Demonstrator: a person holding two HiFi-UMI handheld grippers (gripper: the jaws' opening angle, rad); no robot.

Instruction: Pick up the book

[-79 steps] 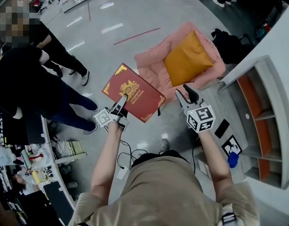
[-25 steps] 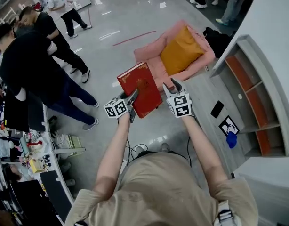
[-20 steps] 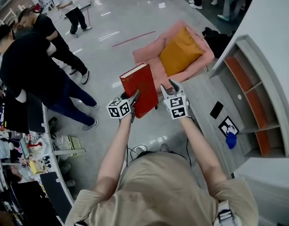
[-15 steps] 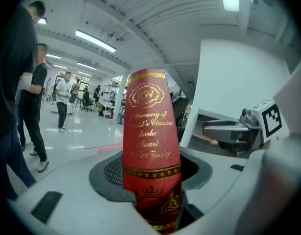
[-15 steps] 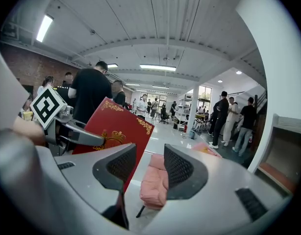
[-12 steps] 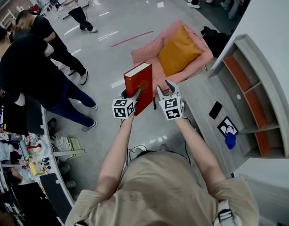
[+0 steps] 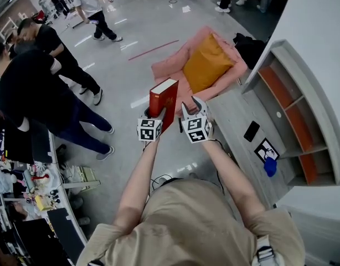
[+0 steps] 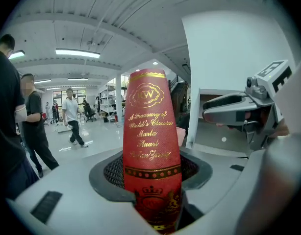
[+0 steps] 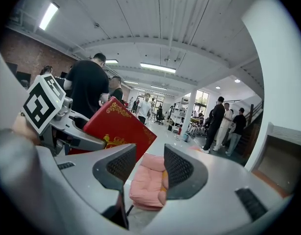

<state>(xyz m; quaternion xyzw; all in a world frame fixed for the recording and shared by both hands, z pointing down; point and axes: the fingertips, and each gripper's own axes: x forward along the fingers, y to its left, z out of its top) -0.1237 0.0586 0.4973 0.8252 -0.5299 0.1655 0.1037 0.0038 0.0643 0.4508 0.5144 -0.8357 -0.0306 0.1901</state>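
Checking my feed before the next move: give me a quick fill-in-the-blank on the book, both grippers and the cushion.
The book clamped in the left gripper has a ____ cover with gold print.
The right gripper is ____, with nothing between its jaws.
The orange cushion lies on a ____ seat.
Missing words: red; open; pink.

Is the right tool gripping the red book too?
No, the right gripper has its fingers apart with nothing between them; the red book sits beside it.
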